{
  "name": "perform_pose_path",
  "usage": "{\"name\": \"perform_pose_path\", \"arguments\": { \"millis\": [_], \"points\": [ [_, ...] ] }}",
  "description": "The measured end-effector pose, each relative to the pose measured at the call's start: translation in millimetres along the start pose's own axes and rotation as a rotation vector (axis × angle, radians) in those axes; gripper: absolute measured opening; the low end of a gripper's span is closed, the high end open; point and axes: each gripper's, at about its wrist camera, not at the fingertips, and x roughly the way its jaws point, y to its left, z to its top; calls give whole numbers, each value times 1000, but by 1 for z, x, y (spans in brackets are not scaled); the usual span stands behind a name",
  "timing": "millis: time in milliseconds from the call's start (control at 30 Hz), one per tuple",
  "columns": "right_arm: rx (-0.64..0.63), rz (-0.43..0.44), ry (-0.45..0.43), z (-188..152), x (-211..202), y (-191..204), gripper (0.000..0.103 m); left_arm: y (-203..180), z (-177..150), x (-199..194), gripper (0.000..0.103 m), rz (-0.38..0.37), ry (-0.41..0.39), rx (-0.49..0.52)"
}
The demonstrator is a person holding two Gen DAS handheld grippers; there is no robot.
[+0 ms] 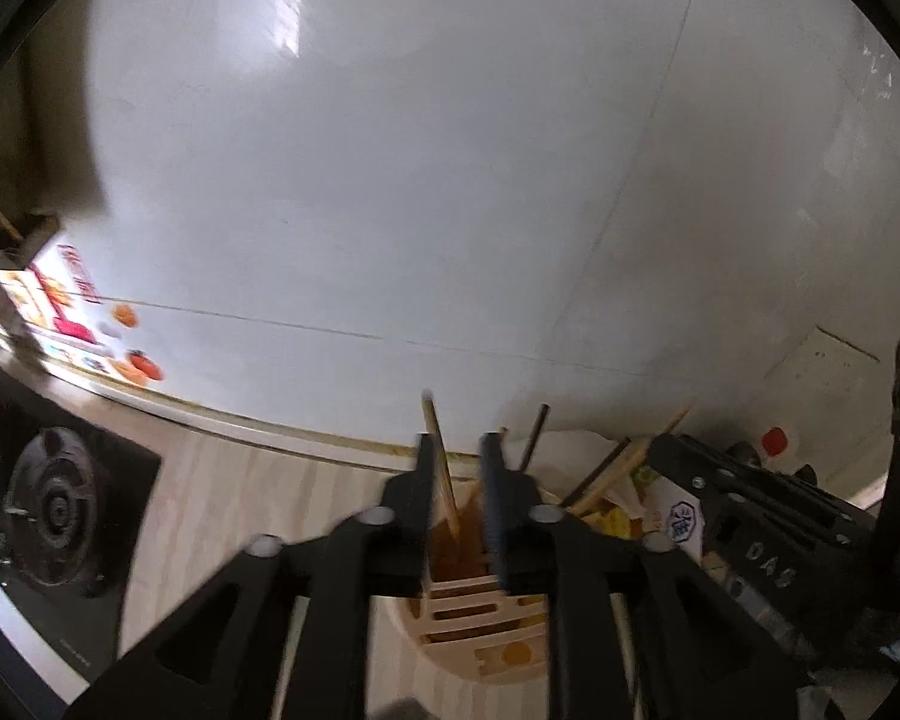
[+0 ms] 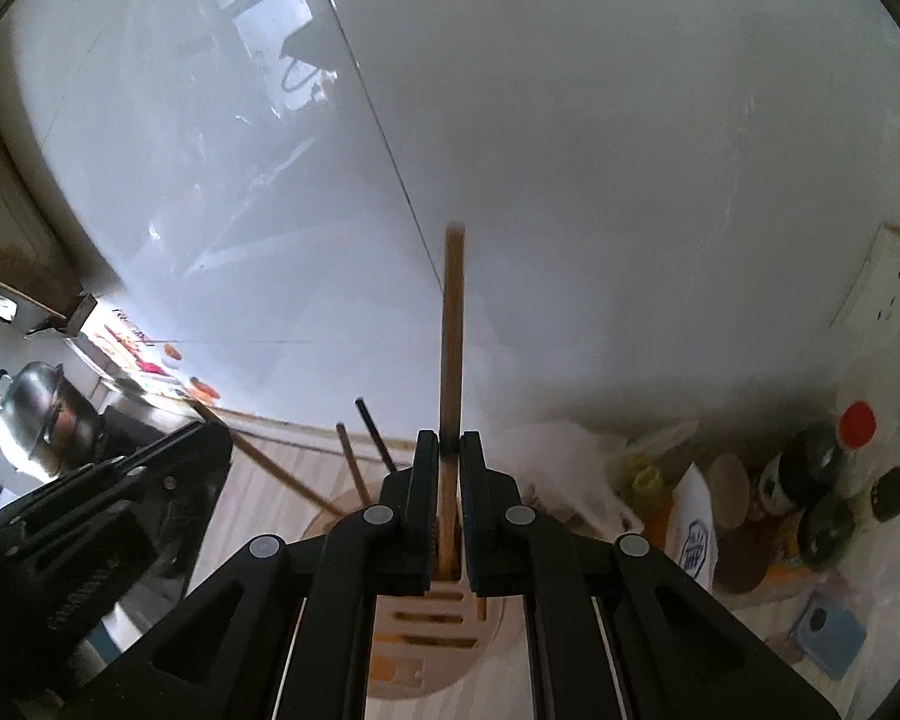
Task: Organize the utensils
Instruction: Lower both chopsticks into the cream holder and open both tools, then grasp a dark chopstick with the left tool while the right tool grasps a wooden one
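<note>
The right gripper clamps an upright wooden chopstick above the utensil holder; the left gripper, jaws moderately apart, brackets another chopstick.

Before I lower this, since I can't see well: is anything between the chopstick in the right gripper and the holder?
Nothing visible: the chopstick already stands over the slotted holder. Other sticks lean to its left.
</note>
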Motion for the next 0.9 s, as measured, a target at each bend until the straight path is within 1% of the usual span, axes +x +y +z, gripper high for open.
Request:
{"name": "perform_pose_path", "arguments": {
  "millis": [33, 67, 100, 133, 200, 267, 333, 367, 400, 433, 533, 633, 667, 833, 867, 900],
  "points": [
    [15, 1, -4, -2, -4, -3, 18, 1, 0, -5, 54, 5, -11, -4],
    [23, 0, -9, -3, -6, -4, 23, 3, -2, -12, 77, 14, -30, -11],
    [32, -1, -17, -5, -12, -7, 29, 5, -4, -19, 83, 23, -53, -18],
    [38, -5, -24, -7, -16, -9, 32, 6, -7, -25, 87, 28, -67, -20],
    [51, -25, -44, -15, -29, -17, 35, 9, -16, -33, 89, 51, -86, -18],
    [63, -54, -57, -28, -40, -25, 39, 11, -28, -37, 103, 95, -94, -8],
    [74, -86, -63, -42, -49, -33, 47, 9, -45, -39, 103, 129, -104, 11],
    [78, -106, -65, -51, -53, -36, 49, 9, -52, -39, 103, 141, -103, 17],
    [83, -118, -68, -58, -56, -40, 53, 8, -61, -37, 103, 150, -98, 22],
    [91, -126, -72, -66, -59, -44, 59, 8, -68, -35, 103, 150, -88, 23],
    [131, -137, -66, -100, -63, -62, 71, 4, -97, -24, 103, 147, -39, 24],
    [158, -159, -35, -132, -58, -77, 71, -3, -129, -9, 103, 158, 14, 16],
    [170, -176, -12, -149, -53, -86, 71, -6, -141, -1, 103, 157, 41, 18],
    [265, -201, 149, -213, -26, -132, 71, -26, -193, 43, 103, 172, 196, 43],
    [278, -203, 172, -221, -21, -138, 70, -32, -205, 54, 103, 167, 228, 53],
    [295, -209, 218, -237, -11, -148, 64, -36, -213, 62, 103, 166, 255, 64]
  ]
}}
